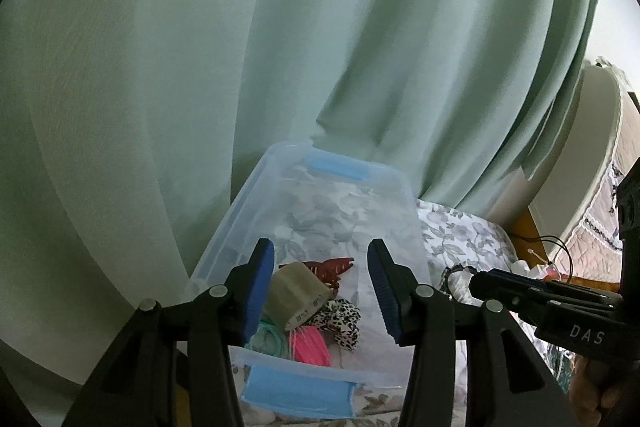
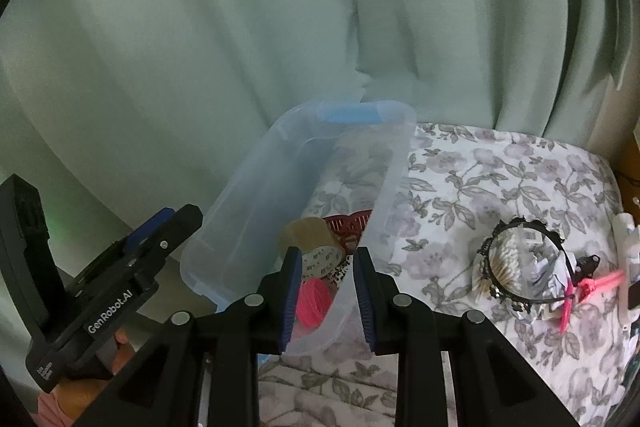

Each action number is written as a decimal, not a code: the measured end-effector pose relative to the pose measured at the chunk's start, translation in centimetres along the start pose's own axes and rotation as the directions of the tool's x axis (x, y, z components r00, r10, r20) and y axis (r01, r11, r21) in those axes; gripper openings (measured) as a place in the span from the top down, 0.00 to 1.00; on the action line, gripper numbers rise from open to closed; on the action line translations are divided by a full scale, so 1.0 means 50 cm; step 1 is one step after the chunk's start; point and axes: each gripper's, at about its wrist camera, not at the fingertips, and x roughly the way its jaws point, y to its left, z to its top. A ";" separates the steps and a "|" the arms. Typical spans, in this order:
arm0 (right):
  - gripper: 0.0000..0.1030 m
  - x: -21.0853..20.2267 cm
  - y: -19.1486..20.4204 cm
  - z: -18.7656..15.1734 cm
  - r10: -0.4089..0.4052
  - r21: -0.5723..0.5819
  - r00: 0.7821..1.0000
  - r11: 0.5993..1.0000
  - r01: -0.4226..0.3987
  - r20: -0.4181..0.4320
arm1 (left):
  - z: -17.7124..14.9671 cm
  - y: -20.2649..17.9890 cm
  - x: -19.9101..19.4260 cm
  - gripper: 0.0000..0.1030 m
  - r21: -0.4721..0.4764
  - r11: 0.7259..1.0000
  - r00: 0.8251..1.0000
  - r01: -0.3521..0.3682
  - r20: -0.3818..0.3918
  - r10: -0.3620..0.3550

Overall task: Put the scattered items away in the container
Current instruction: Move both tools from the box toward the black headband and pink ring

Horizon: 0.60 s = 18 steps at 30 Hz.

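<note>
A clear plastic container point(image 1: 404, 183) with blue handles stands on a floral bedsheet. It holds a brownish tape roll point(image 1: 296, 291), a red hair claw point(image 1: 332, 265), a leopard scrunchie point(image 1: 344, 319) and pink coils point(image 1: 310, 347). My left gripper point(image 1: 322, 291) hovers open over these items and grips nothing. My right gripper point(image 2: 326, 291) stands with its jaws a little apart above the container's near right wall point(image 2: 380, 211), with no pad pressing on it. On the sheet to the right lie a black headband point(image 2: 496, 227) around a pack of cotton swabs point(image 2: 516, 259), and a pink clip point(image 2: 588, 287).
A pale green curtain point(image 2: 280, 27) hangs right behind the container. A white tube point(image 2: 628, 239) lies at the bed's right edge. Wooden furniture point(image 1: 528, 227) and a quilted item point(image 1: 592, 239) stand beyond the bed on the right. A hand point(image 2: 120, 347) holds the left gripper's handle.
</note>
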 end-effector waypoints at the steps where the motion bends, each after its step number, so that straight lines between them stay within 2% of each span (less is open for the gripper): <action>1: 0.71 -0.006 -0.003 -0.002 0.000 0.005 1.000 1.000 0.000 0.005 | 0.000 -0.007 -0.003 0.52 0.008 1.000 1.000 0.002 0.001 -0.002; 6: 0.71 -0.037 -0.020 -0.011 0.001 0.027 0.999 1.000 -0.002 0.032 | 0.001 -0.052 -0.022 0.51 0.054 0.998 1.000 0.009 0.004 -0.010; 10: 0.71 -0.071 -0.046 -0.024 0.007 0.059 0.998 0.998 -0.011 0.064 | -0.002 -0.097 -0.037 0.43 0.089 0.996 1.000 0.025 0.003 -0.025; 12: 0.71 -0.087 -0.062 -0.030 0.007 0.075 0.997 0.997 -0.013 0.077 | -0.004 -0.123 -0.043 0.43 0.112 0.993 0.999 0.032 0.001 -0.033; 15: 0.71 -0.119 -0.098 -0.043 0.001 0.115 0.994 0.993 -0.013 0.108 | -0.011 -0.170 -0.047 0.42 0.161 0.986 0.999 0.046 -0.011 -0.044; 18: 0.66 -0.153 -0.144 -0.061 -0.031 0.165 0.989 0.986 0.007 0.144 | -0.021 -0.221 -0.045 0.42 0.211 0.975 0.997 0.069 -0.034 -0.063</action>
